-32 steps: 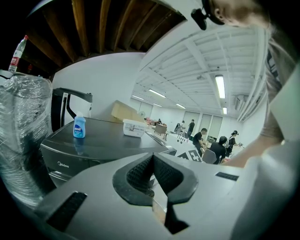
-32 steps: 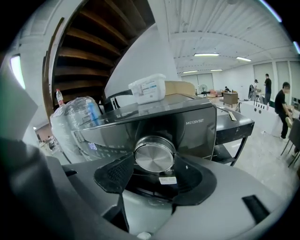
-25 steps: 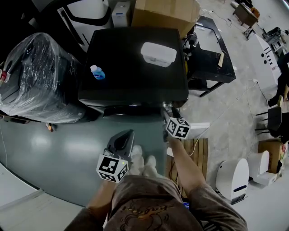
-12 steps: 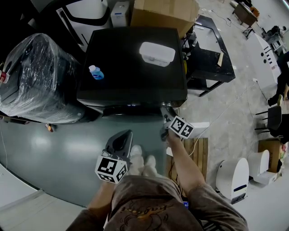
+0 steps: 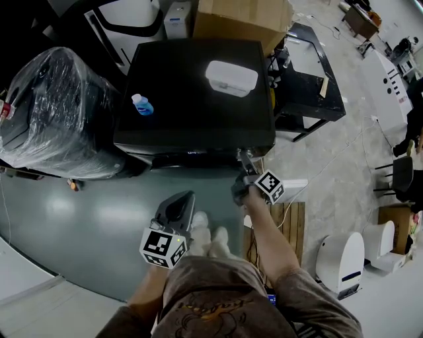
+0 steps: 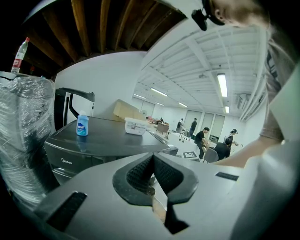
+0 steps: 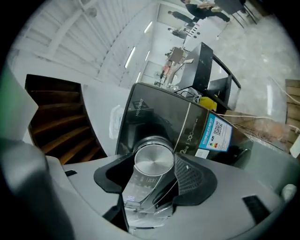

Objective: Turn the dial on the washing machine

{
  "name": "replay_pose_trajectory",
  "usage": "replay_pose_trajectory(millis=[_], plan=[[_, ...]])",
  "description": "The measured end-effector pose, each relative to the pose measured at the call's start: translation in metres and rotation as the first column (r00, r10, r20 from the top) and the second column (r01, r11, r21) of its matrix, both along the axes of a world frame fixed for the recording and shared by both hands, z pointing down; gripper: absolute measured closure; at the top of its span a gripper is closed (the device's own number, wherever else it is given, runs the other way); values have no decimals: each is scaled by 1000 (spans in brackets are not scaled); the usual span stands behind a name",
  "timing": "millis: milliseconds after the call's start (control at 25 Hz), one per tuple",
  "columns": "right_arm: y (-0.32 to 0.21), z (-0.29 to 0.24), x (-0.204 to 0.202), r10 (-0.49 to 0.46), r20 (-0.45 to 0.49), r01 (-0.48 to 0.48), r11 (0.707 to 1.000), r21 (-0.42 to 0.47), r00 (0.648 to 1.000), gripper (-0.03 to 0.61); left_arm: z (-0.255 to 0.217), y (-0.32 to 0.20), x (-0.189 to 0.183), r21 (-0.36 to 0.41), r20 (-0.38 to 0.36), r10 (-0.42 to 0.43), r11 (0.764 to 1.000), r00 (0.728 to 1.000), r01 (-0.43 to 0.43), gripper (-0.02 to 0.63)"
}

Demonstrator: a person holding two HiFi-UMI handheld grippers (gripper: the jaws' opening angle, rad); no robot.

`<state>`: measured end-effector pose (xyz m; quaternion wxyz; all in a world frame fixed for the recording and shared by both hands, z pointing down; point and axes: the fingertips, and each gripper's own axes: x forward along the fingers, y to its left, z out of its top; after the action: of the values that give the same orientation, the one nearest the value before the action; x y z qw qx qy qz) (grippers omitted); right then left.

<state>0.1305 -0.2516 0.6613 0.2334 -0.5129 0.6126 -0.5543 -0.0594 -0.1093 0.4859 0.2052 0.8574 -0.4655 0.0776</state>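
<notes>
The black washing machine (image 5: 198, 99) stands in front of me in the head view. Its round silver dial (image 7: 153, 161) is on the front panel, beside a lit display. My right gripper (image 7: 154, 164) is shut on the dial, one ribbed pad on each side, and is rolled to one side. In the head view the right gripper (image 5: 246, 166) reaches the machine's front right edge, and the dial itself is hidden there. My left gripper (image 5: 177, 210) hangs low over the floor, away from the machine. Its pads (image 6: 140, 174) meet with nothing between them.
A blue bottle (image 5: 142, 105) and a white box (image 5: 231, 78) sit on the machine's top. A plastic-wrapped bulk (image 5: 53, 112) stands to the left and a cardboard box (image 5: 241, 16) behind. A black stand (image 5: 307, 82), a wooden pallet (image 5: 291, 221) and a white appliance (image 5: 340, 261) are on the right.
The right gripper has rolled about the dial: its marker cube swung to the right and down. The left gripper has stayed where it was.
</notes>
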Motion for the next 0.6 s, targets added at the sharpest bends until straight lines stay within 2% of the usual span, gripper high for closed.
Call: replay_pose_trajectory(millis=[160,280,400,520,600], plan=[[-1,-2,0,-8,-30,8,1000,9,1000,314,1,1,0,-1,0,1,1000,1000,-1,621],[0,-12,0,-68,-201,78,996,47,977,313,0,2,1,-1,0,6,1000,1000,-6,621],[5,-23,-1,-131,-392,166,985,56,911,305,1,2,0,-4,0,7,1000,1000,-7,621],[9,-28,-5,-169,-521,227,973,50,837,302,2,4,-2,-4,-5,4,1000,1000,-4,621],[11,-28,-7,-197,-627,277,960,31,754,299,2,5,-2,-2,-7,5,1000,1000,-5,621]])
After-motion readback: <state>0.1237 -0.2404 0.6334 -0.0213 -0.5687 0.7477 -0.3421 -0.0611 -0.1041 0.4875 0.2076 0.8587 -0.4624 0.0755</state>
